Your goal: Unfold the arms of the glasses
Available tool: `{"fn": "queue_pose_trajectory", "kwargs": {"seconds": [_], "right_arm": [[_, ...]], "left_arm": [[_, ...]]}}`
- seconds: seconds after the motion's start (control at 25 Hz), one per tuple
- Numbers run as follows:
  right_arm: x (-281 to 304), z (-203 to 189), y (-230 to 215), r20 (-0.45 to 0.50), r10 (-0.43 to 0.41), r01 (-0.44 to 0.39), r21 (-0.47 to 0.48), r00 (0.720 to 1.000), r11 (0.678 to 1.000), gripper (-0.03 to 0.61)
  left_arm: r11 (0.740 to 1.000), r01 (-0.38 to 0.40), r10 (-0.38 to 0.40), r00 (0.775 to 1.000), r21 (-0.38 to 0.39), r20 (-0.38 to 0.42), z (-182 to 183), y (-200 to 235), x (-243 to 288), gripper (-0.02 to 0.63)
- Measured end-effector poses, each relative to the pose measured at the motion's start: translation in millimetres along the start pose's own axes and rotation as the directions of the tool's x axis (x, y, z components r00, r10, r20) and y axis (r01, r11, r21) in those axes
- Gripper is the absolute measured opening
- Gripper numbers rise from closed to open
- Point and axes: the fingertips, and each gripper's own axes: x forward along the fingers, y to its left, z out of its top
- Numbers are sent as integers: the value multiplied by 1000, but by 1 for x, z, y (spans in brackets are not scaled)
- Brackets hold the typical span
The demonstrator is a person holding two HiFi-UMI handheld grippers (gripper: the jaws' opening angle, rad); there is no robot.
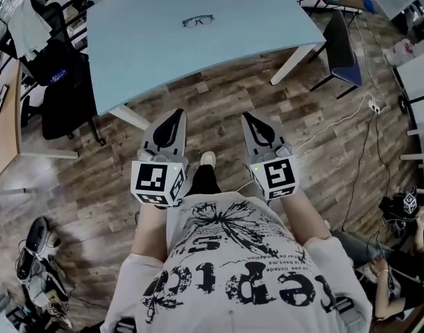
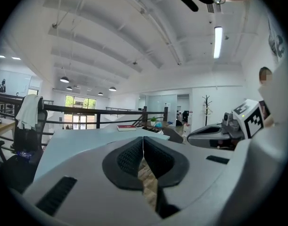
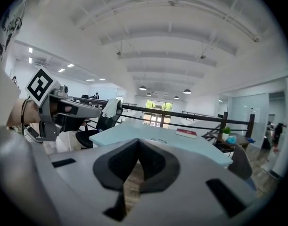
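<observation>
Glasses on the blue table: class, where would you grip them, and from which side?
Probably the frame's outer end, approached from the near edge of the table: the glasses lie flat, their width running across the person's view. Their arms are too small to make out.

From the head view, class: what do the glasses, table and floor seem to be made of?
Glasses: thin dark frame, plastic or metal; too small to tell which.
Table: smooth, matte, pale-blue top, probably laminate.
Floor: wood or wood-look planks, with visible grain and staggered boards in mixed browns.
</observation>
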Motion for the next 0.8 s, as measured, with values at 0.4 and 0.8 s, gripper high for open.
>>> {"fn": "queue_pose_trajectory", "kwargs": {"seconds": [0.4,0.8], "right_arm": [[158,38,-98,1,-47,47,16,999,999,9],[266,22,-180,-8,58,-58,3,998,998,9]], "left_arm": [[1000,24,-24,1000,0,0,40,98,150,18],[998,-66,66,997,-8,-44,31,136,255,18]]}}
